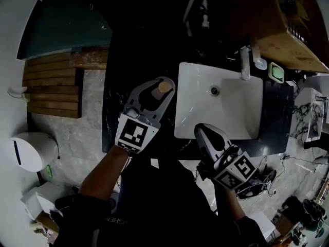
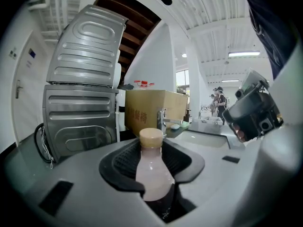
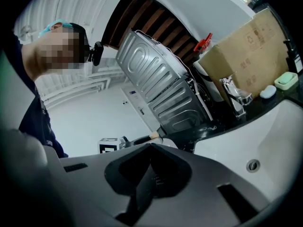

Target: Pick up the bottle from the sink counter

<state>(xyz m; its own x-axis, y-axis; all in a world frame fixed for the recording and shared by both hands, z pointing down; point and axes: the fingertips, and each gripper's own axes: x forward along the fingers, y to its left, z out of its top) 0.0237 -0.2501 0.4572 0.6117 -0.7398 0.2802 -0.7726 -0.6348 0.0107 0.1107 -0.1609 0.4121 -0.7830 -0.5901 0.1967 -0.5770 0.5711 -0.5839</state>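
Two hand-held grippers are over a dark sink counter. The left gripper has its jaws pinched on a small bottle, clamping the body below a tan cap. The bottle stands upright above the counter, just left of the white sink. The right gripper is near the sink's front edge, with its jaws pressed together on nothing. The grasp looks made, so the lift seems to be the step in hand. No view shows whether the base is clear of the counter. The next move probably calls for a steady squeeze and a straight rise with the bottle kept upright. The bottle holds a pale, milky pink liquid nearly to its neck. The sink basin is bare apart from its drain.
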